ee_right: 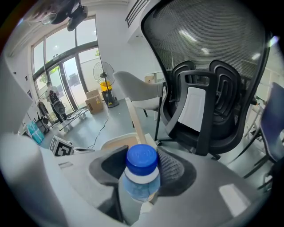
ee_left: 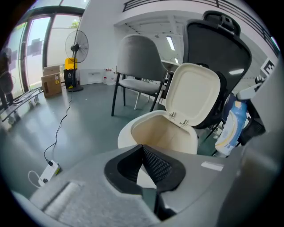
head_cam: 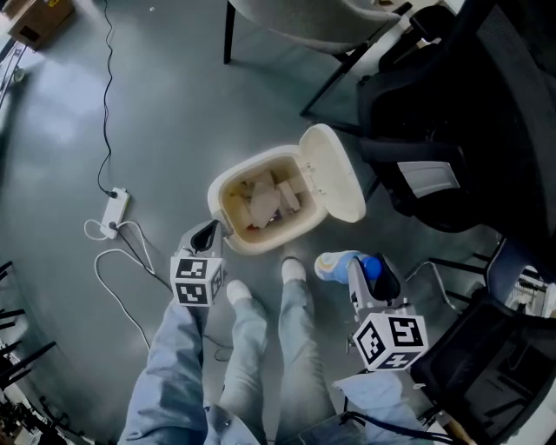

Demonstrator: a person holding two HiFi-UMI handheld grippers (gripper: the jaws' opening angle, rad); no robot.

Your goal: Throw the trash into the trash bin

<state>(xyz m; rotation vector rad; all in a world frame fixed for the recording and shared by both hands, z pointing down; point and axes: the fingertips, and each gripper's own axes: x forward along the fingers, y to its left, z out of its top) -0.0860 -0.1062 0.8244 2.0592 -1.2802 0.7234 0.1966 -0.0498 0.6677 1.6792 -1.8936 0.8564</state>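
Note:
A cream trash bin (head_cam: 228, 228) stands on the grey floor with its lid (head_cam: 334, 174) swung open, and paper scraps lie inside. My left gripper (head_cam: 206, 235) hovers at the bin's near left rim, its jaws shut and nothing between them. In the left gripper view the bin (ee_left: 157, 133) fills the middle just beyond the gripper (ee_left: 143, 150). My right gripper (head_cam: 369, 276) is to the right of the bin, shut on a clear plastic bottle (head_cam: 337, 265) with a blue cap. In the right gripper view the bottle (ee_right: 141, 179) sits between the pads, cap pointing away.
Black office chairs (head_cam: 452, 130) crowd the right side and a grey chair (ee_left: 137, 62) stands behind the bin. A white power strip (head_cam: 115, 211) with cables lies on the floor at left. A cardboard box (head_cam: 39, 22) sits far left. The person's legs (head_cam: 261, 348) are below the bin.

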